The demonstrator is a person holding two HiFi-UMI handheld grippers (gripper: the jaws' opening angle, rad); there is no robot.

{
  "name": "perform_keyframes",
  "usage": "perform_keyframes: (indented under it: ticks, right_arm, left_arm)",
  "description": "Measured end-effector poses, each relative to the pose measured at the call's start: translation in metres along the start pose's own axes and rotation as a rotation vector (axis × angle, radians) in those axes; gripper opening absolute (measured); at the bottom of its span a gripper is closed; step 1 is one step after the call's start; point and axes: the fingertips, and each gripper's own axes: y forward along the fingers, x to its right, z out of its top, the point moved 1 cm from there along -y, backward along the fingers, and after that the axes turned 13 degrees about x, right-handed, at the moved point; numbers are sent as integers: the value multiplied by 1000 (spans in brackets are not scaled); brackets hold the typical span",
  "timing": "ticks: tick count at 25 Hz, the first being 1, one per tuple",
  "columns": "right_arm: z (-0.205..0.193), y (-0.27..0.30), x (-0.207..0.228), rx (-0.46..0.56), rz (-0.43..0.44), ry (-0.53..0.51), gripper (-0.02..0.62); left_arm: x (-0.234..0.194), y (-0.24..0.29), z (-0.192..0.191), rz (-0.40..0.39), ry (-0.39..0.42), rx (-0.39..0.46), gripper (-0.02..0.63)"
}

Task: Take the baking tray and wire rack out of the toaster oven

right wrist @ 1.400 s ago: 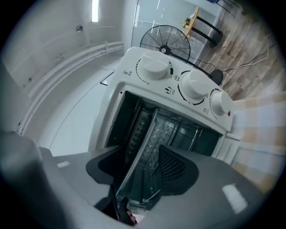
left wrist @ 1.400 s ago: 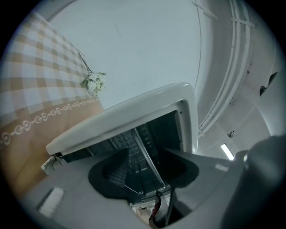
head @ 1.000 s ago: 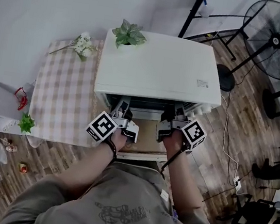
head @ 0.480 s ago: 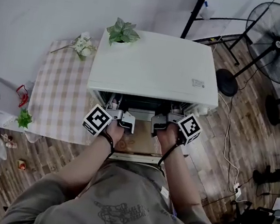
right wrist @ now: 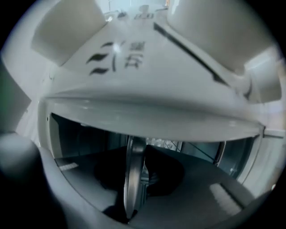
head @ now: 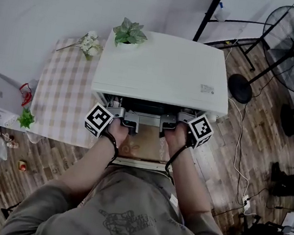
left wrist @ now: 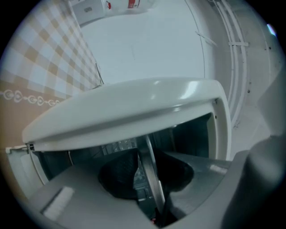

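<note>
Rim of baking tray sits clamped by left gripper, right gripper.

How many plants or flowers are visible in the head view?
3. A potted plant stands on the toaster oven; white flowers lie on the checked tablecloth; a small green plant is left of that cloth. The oven may hide others.

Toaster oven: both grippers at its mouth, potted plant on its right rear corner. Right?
No. The head view shows the potted plant on the toaster oven's left rear corner. The left gripper and right gripper are at its mouth, as said.
</note>
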Motion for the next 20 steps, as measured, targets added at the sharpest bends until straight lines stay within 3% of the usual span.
perform_keyframes:
  ticks: [8, 20]
  right_arm:
    - [-1, -24, 3, -16, -57, 36, 75]
    - [-2, -81, 3, -56, -181, 18, 51]
  left_arm:
    - [1, -23, 1, 49, -32, -8, 94]
    - [8, -79, 2, 154, -18, -101, 83]
